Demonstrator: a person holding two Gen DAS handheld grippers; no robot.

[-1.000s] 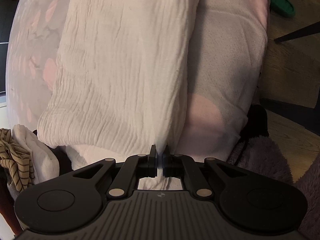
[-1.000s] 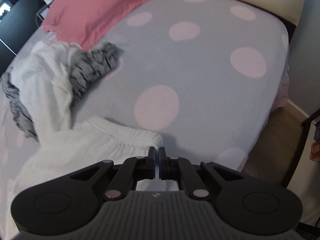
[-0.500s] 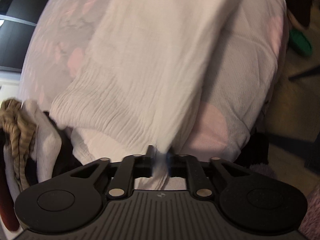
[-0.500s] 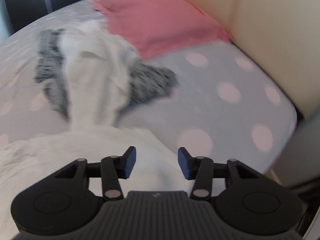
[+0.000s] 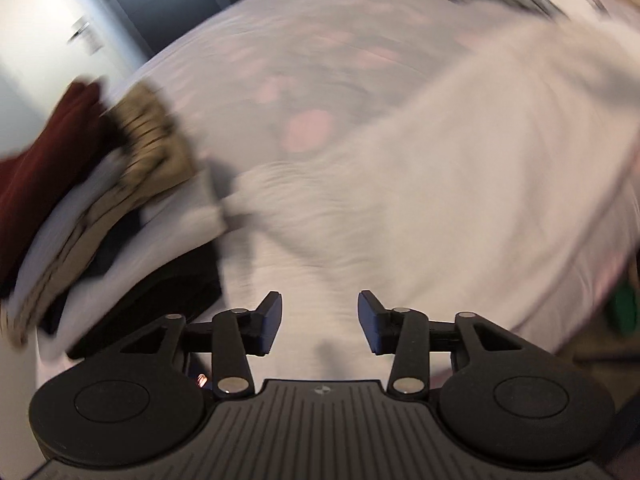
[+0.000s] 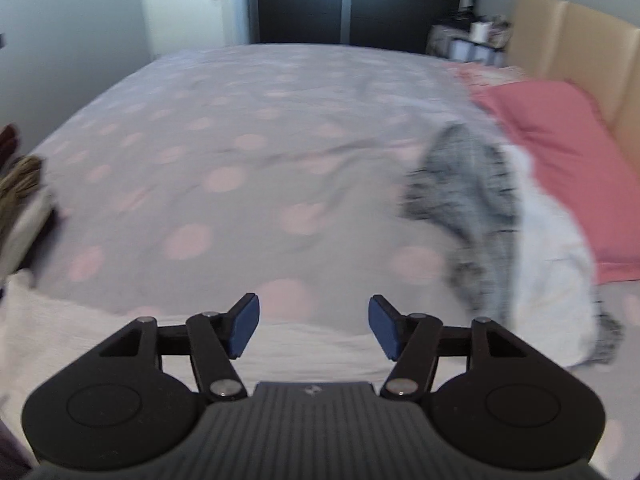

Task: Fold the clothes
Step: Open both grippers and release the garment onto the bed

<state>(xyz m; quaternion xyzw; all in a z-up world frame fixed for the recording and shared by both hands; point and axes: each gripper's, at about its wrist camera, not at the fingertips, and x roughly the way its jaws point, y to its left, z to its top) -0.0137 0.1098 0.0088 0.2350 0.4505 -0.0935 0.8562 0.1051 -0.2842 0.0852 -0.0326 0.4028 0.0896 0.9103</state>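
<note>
A white ribbed garment [image 5: 460,184] lies spread on the polka-dot bed cover [image 5: 280,80]. My left gripper [image 5: 319,320] hovers over its near edge, jaws opening, with no cloth pinched between the blue pads. In the right wrist view the same white garment [image 6: 80,344] shows as a strip along the bed's near edge, under my right gripper [image 6: 313,328]. That gripper's jaws are also opening and hold nothing. The left wrist view is blurred.
A stack of folded clothes [image 5: 92,216], with a dark red and a tan striped piece on top, sits at the left. A grey-black knit [image 6: 472,200] and another white cloth [image 6: 556,264] lie heaped by a pink pillow [image 6: 560,152] near the beige headboard [image 6: 580,48].
Both grippers, shut on the white garment's edge a second ago, have let it go and opened. Both lifted and rolled; the right one swung far across to look down the bed.
</note>
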